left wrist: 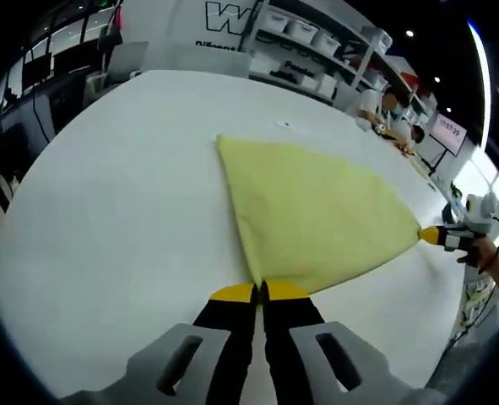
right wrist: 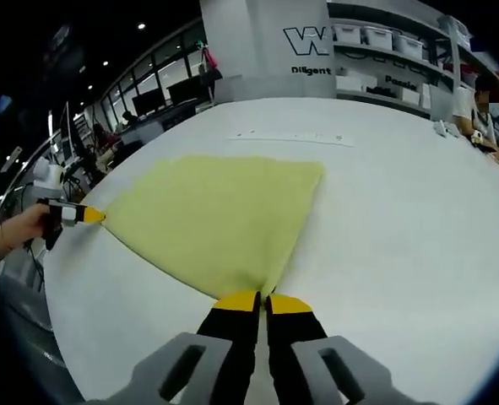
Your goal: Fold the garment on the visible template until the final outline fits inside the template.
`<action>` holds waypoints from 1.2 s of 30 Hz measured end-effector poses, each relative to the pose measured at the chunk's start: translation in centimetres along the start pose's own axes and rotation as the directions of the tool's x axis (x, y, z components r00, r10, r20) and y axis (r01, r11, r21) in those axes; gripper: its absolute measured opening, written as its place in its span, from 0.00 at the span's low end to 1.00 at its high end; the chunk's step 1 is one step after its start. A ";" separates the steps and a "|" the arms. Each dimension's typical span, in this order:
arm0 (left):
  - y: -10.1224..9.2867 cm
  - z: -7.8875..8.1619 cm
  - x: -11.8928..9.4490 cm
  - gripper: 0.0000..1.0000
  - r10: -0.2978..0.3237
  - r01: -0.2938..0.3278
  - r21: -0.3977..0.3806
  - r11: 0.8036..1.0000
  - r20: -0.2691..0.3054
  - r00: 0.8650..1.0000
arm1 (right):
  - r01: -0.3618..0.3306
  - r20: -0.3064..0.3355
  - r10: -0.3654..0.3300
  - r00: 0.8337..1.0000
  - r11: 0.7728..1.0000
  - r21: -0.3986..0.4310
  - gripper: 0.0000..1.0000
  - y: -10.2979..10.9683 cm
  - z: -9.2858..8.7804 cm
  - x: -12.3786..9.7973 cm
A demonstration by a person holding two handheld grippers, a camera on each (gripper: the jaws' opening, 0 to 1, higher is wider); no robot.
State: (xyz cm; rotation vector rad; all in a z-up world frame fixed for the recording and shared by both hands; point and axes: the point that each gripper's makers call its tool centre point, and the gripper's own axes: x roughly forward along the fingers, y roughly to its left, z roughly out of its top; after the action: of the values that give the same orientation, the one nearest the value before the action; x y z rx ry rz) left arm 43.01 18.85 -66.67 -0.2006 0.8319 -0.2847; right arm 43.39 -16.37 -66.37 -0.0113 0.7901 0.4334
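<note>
Left gripper view has the left gripper (left wrist: 260, 292) with its yellow tips pinched tight on one corner of the soft yellow cloth garment (left wrist: 317, 215). That cloth spreads out ahead on the big white table (left wrist: 122, 211). Off to the side, the right gripper (left wrist: 431, 235) pinches another corner, with a hand (left wrist: 484, 251) behind it.
</note>
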 end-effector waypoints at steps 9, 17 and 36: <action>-0.2 -0.5 -0.4 0.02 0.016 -0.016 0.000 1.000 -0.017 1.000 | 0.005 -0.017 -0.006 1.000 0.999 -0.049 0.00 0.4 -0.3 -0.2; 0.4 -1.2 -0.9 0.02 0.036 -0.035 0.021 0.999 -0.045 0.998 | -0.014 -0.036 0.012 0.999 0.999 -0.043 0.00 1.1 -1.0 -0.6; 0.9 -6.0 -5.2 0.02 0.045 -0.042 0.039 0.998 -0.081 0.996 | -0.052 -0.081 0.045 0.996 0.994 -0.092 0.00 4.9 -5.1 -4.0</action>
State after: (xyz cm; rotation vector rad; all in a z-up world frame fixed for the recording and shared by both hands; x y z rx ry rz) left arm 35.31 21.01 -67.23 -0.1363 0.9102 -0.2688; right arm 35.58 -14.26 -66.48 -0.0972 0.8482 0.5185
